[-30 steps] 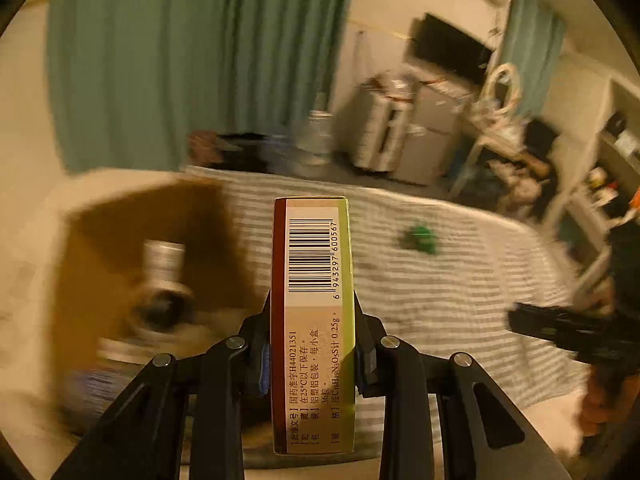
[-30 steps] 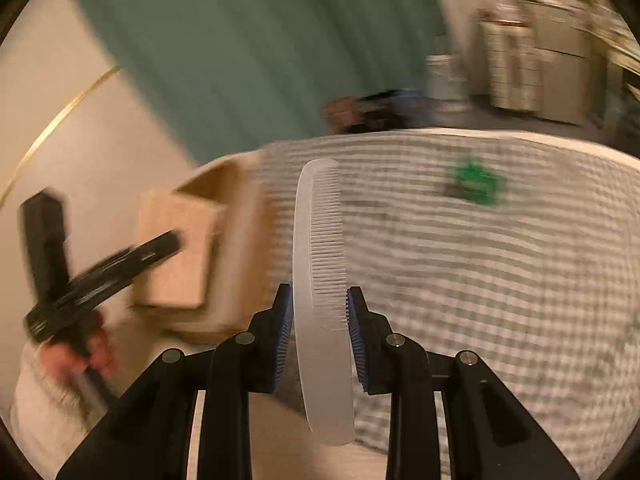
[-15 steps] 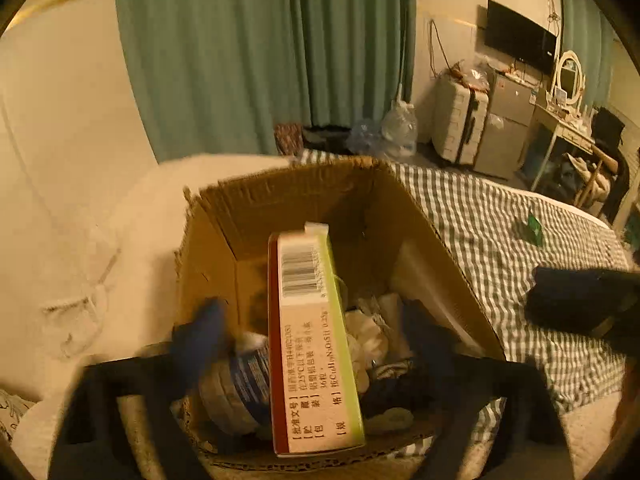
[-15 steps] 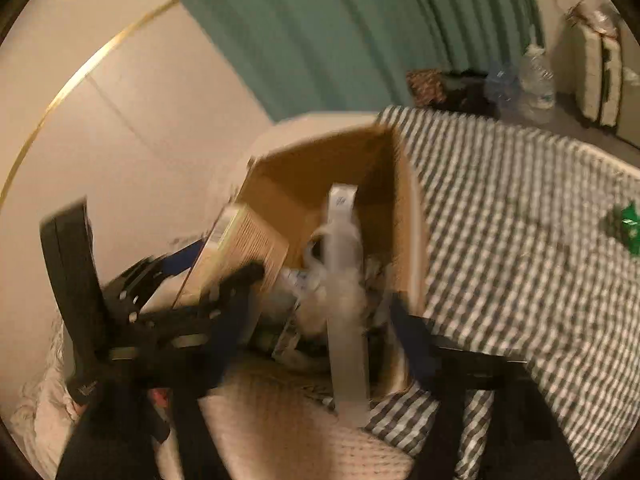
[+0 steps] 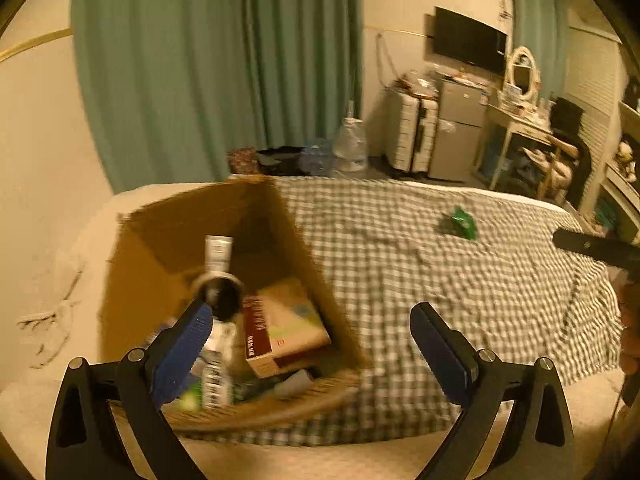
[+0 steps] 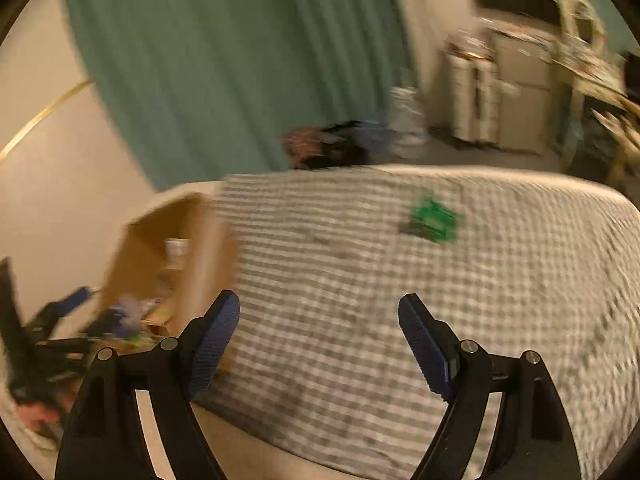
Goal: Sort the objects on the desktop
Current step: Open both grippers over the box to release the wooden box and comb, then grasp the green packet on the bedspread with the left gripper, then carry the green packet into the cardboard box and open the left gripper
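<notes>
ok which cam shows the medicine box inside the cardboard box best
The left wrist view: it looks down into the cardboard box, where the medicine box lies fairly sharp among the other items. The right wrist view catches only the carton's blurred side, so the medicine box cannot be made out.

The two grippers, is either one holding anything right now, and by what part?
Nothing is held. The left gripper and right gripper both stand open and empty, jaws just opened; the medicine box lies in the cardboard box.

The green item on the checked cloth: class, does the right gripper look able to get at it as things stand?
Probably yes. The right gripper is open and empty, and the green item lies alone on the checked cloth ahead of it, with nothing between them. The cardboard box sits off to the side.
</notes>
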### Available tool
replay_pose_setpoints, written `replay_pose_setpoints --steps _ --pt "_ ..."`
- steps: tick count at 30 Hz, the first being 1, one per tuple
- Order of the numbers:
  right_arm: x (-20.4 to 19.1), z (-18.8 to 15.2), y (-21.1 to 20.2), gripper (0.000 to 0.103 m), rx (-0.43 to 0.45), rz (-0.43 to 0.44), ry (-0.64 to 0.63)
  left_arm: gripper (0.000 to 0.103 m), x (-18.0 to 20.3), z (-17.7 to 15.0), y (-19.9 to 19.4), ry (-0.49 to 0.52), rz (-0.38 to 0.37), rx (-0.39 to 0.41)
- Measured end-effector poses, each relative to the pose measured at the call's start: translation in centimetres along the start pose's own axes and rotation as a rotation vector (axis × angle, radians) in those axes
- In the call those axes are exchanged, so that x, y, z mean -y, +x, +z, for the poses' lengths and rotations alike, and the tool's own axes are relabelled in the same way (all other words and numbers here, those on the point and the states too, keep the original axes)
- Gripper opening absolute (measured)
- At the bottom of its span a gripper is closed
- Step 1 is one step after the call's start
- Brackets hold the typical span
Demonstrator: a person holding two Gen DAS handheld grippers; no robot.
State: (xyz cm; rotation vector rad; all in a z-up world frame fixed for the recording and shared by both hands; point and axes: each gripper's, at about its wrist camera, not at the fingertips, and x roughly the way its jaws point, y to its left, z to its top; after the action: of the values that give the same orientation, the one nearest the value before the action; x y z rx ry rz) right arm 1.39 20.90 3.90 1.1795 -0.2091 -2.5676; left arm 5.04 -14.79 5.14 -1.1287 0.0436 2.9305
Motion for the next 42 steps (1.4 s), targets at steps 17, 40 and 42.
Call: replay_pose_setpoints --steps 17,40,42 --pt "16.2 -3.6 2.5 0.082 -0.047 -0.188 0.251 0.103 16.7 -0.6 9.6 -0.048 -0.157 -0.103" --pt "22.2 -0.2 15.0 0.082 -0.03 -0.314 0.411 0.032 25.6 7.1 35.2 -0.185 -0.276 -0.152" --pt "22.0 -0.4 14.7 0.082 -0.029 -0.313 0.412 0.032 25.7 6.7 33.9 -0.11 -0.323 -0.143"
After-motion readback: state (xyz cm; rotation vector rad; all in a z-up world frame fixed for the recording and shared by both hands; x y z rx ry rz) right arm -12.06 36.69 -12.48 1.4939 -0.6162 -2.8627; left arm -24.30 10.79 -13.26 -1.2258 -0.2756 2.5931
